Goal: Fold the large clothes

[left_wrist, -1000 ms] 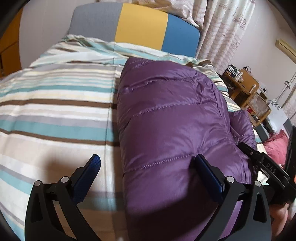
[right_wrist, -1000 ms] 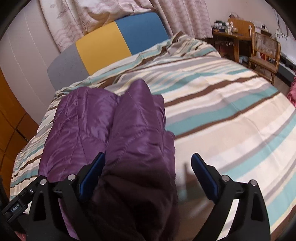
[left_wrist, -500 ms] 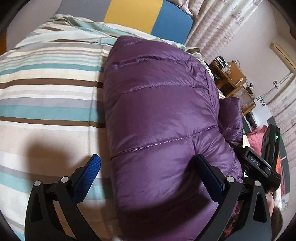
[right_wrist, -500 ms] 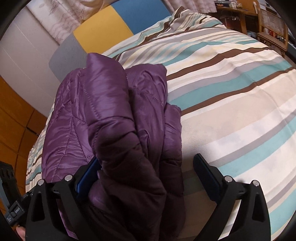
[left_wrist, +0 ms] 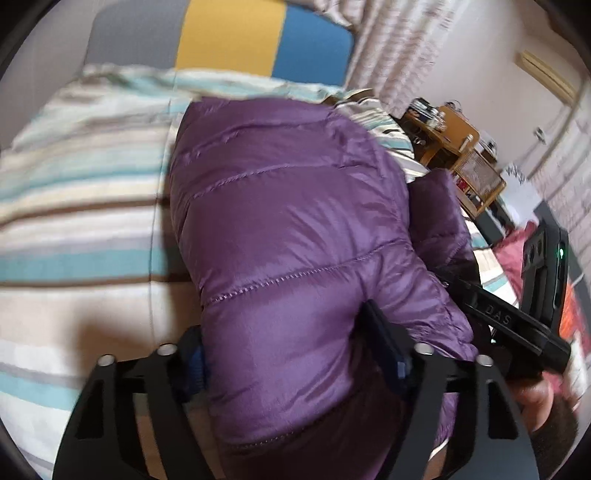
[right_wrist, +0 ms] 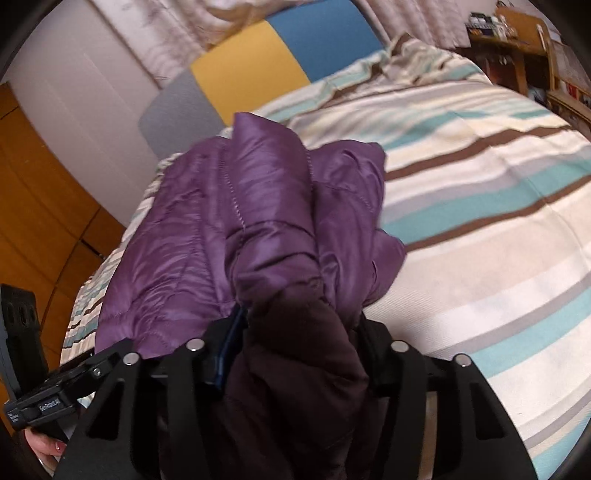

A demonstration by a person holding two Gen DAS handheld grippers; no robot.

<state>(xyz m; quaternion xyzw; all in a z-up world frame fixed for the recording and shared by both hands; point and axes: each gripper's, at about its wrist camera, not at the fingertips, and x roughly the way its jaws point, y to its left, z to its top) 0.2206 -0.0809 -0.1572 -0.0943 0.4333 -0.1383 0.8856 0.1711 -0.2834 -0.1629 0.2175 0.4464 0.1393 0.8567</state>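
Note:
A puffy purple quilted jacket [left_wrist: 288,221] lies lengthwise on the striped bed [left_wrist: 74,221]. Its near end bulges between the blue pads of my left gripper [left_wrist: 291,354], whose jaws are closing and pressing into it. In the right wrist view the jacket [right_wrist: 258,206] is bunched and lifted at its near end, with the dark lining showing. There my right gripper [right_wrist: 299,343] is closing too, and the fabric is squeezed between its fingers. Each gripper shows at the edge of the other's view, held in a hand [left_wrist: 535,398].
The striped bedding [right_wrist: 480,221] spreads wide to the right of the jacket. A grey, yellow and blue headboard [left_wrist: 229,33] stands at the far end. A wooden desk and shelves [left_wrist: 450,136] stand beyond the bed's right side, and orange wooden panels [right_wrist: 33,206] on the left.
Both grippers have narrowed from wide open onto the jacket's near end. The right one has gathered and raised the fabric. The left view has shifted slightly and is blurred.

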